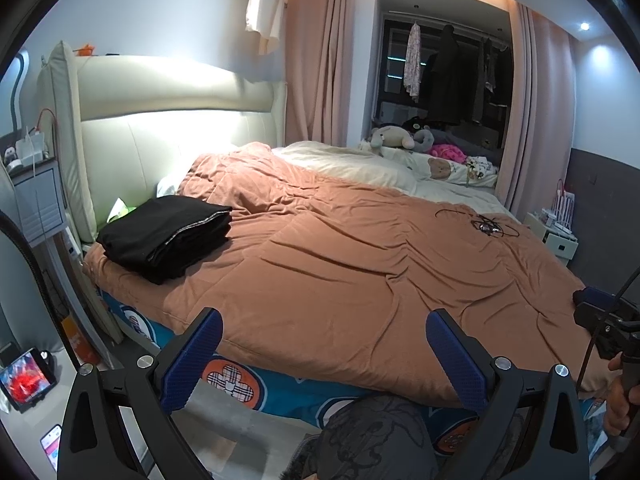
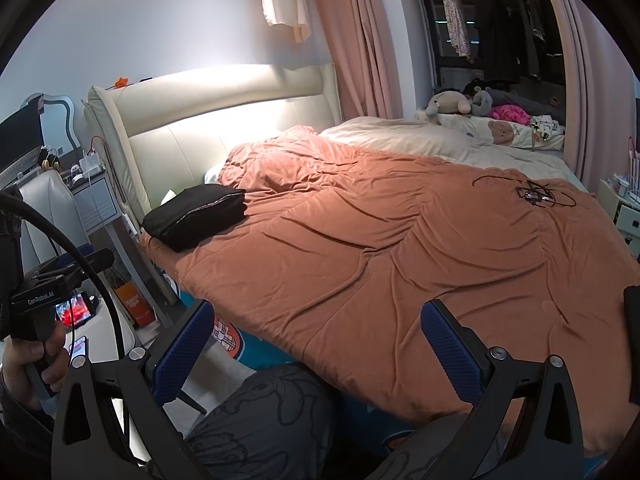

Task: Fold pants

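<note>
Black pants (image 1: 166, 236) lie folded in a neat stack on the brown quilt (image 1: 360, 264), at the bed's near left corner close to the headboard; in the right wrist view the stack (image 2: 196, 216) sits at the left. My left gripper (image 1: 324, 344) hangs open over the bed's front edge, nothing between its blue pads, well to the right of and below the stack. My right gripper (image 2: 318, 334) is open too and holds nothing, above the front edge. A dark piece of cloth (image 2: 632, 340) shows at the right edge of the right wrist view.
A tangle of black cable (image 1: 486, 226) lies on the quilt at the far right. Cream bedding and soft toys (image 1: 394, 138) are at the back. A bedside table (image 1: 36, 196) stands left, a phone on a stand (image 1: 26, 378) below it. My knee (image 1: 372, 436) is under the grippers.
</note>
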Demonstrator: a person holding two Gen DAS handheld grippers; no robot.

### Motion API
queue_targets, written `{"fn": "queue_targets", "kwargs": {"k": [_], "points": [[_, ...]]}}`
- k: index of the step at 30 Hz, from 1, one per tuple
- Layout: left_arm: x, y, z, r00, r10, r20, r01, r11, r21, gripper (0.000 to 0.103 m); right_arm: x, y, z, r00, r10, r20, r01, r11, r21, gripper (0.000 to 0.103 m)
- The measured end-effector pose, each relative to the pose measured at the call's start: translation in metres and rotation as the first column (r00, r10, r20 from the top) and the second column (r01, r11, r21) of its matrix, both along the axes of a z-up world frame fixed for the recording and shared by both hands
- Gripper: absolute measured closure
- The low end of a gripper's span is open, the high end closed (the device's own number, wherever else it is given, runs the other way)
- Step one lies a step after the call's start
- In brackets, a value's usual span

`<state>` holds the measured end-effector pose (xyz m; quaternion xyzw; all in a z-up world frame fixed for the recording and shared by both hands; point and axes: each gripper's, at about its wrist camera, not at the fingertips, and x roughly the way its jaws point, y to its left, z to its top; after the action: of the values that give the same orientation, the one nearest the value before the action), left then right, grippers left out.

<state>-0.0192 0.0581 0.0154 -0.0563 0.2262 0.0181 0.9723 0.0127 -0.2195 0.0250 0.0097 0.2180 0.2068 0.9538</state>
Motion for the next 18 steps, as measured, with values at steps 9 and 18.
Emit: {"fn": "queue_targets", "kwargs": {"k": [9,18], "points": [[-0.007,-0.010,0.005,1.000,-0.010,0.002,0.010,1.000,0.008,0.001,-0.001,-0.005,0.000,1.000,-0.005,-0.001,0.005,1.000,0.009,0.000],[-0.011,-0.017,0.005,1.000,-0.026,-0.001,0.026,1.000,0.003,0.001,-0.005,-0.011,-0.003,1.000,-0.013,-0.003,0.013,1.000,0.022,0.000]]}}
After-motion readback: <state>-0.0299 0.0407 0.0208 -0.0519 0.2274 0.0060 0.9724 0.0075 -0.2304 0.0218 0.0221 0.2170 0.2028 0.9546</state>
